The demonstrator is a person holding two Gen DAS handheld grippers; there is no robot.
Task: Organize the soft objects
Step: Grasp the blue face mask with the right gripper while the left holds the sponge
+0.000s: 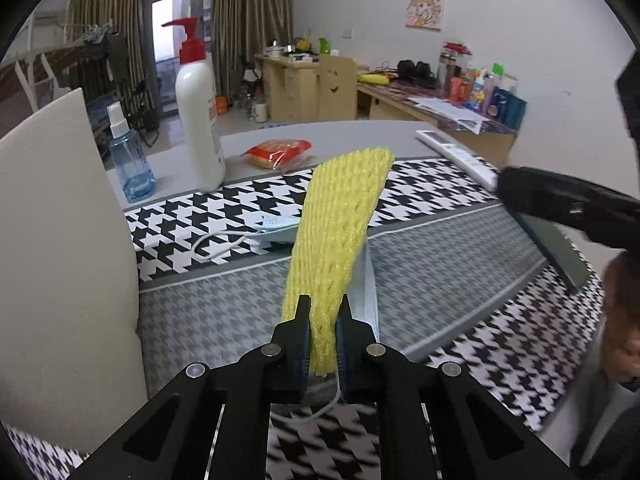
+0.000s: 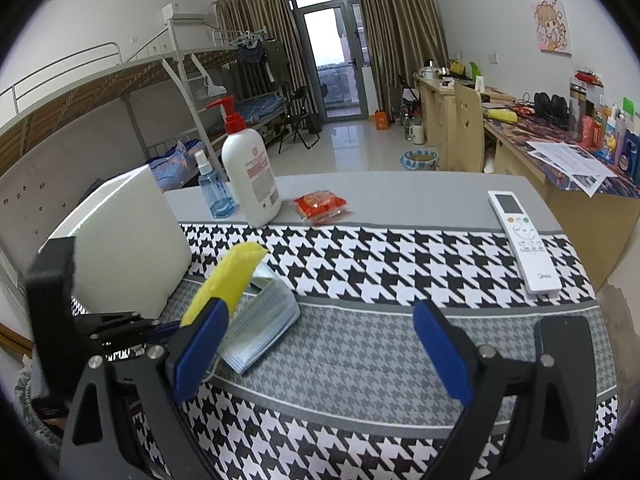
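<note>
- Two tongs are over a table with a black, white and grey checked cloth (image 2: 380, 264).
- The left tongs (image 1: 323, 312) are squeezed tight on the near end of a yellow foam net (image 1: 338, 224). The net sticks up and away from the tips, lifted off the cloth.
- Seen from the right side, the same yellow net (image 2: 228, 276) is above a stack of blue face masks (image 2: 260, 320).
- The masks lie on the grey part of the cloth, just beside a white box (image 2: 128, 240).
- From the left camera, one mask (image 1: 366, 292) peeks out from behind the net, and a white ear loop (image 1: 216, 240) curls on the cloth.
- The right tongs (image 2: 320, 344) are wide open and hold nothing. The blue pads (image 2: 440, 352) are well apart above the grey cloth.
- A white pump bottle (image 2: 250, 176) with a red top stands at the back edge of the cloth.
- A small blue spray bottle (image 2: 214, 192) stands just beside it.
- A red snack pack (image 2: 320, 206) lies on the bare grey table near the big bottle.
- A white remote (image 2: 524, 240) lies on the right side of the cloth.
</note>
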